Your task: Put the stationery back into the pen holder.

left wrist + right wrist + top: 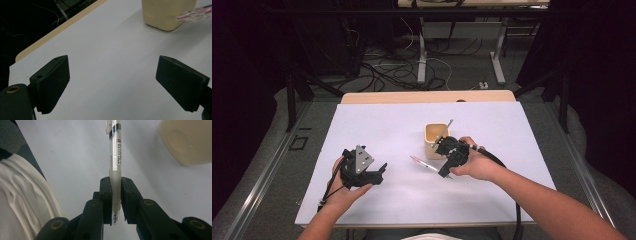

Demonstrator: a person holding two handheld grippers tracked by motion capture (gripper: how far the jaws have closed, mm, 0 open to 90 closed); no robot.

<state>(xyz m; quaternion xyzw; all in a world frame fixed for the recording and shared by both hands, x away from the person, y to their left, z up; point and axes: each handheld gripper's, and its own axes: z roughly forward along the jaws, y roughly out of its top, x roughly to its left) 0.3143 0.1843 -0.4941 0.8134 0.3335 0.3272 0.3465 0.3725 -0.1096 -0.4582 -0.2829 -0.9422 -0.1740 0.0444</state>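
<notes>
A wide white-topped bench (377,130) with a pale wooden far edge carries everything here, and beyond it a dark floor shows loose cables (387,67) and the grey legs of another frame. The person's two forearms come in from the near edge; a fold of white cloth (22,195), part of the person's clothing, shows at the left of the right gripper view. The left hand (343,192) rests on the bench at the near left and holds the left gripper (382,172), a black tool with a grey three-cornered plate on top; its black wedge-shaped fingers (53,80) stand wide apart over bare white surface with nothing between them. The right hand (477,165) sits near the middle of the bench, just right of centre, and holds the right gripper (115,195), whose fingers are closed tight on a clear plastic ballpoint pen with a frosted grip and a pinkish far end (115,162). The pen is gripped near its tip by the frosted sleeve, and its barrel runs away from the fingers, pointing to the left in the high view, just above the bench. Just beyond that hand stands a small cream-yellow square cup (434,135), upright, with a thin grey stick (448,124) leaning out of its far right corner.
</notes>
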